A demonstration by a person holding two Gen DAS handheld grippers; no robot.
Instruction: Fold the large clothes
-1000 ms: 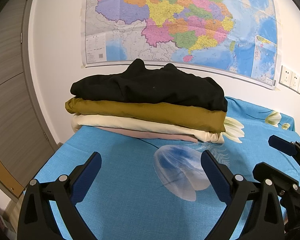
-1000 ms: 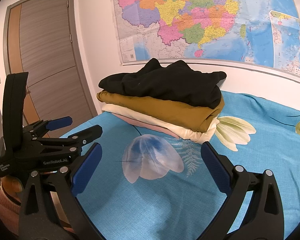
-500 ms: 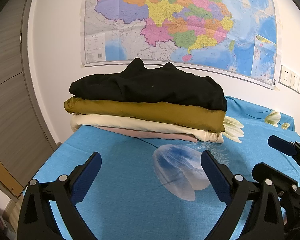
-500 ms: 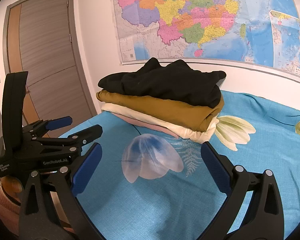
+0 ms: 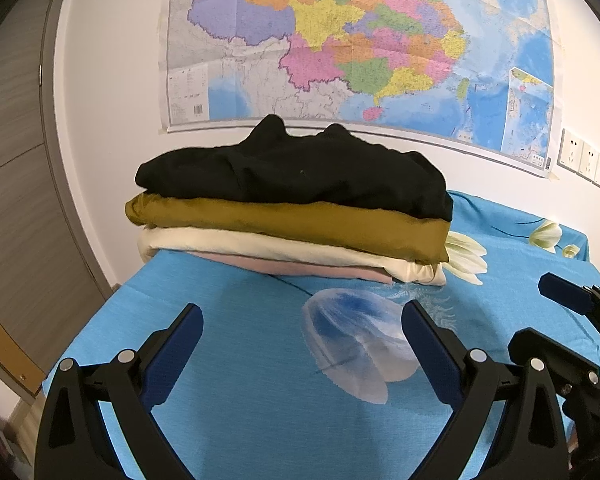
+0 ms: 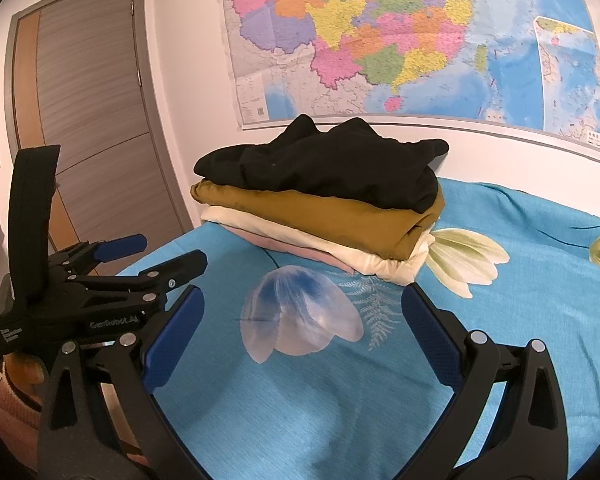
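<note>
A stack of folded clothes lies at the far end of the blue flowered bedsheet (image 5: 240,368), against the wall. On top is a black garment (image 5: 292,176), under it a mustard one (image 5: 284,220), then a cream one (image 5: 252,245) and a pink one (image 5: 300,269) at the bottom. My left gripper (image 5: 300,316) is open and holds nothing, hovering over the sheet short of the stack. My right gripper (image 6: 302,300) is likewise open and empty, facing the black garment (image 6: 320,168). Each shows in the other's view: the right gripper (image 5: 560,320) beside the left, the left gripper (image 6: 148,260) open at the left.
A large coloured map (image 5: 360,40) hangs on the white wall behind the stack. A grey door (image 6: 92,120) stands left of the bed, whose left edge runs close to it. Wall sockets (image 5: 584,160) sit at the right. Printed flowers (image 6: 300,312) mark the sheet.
</note>
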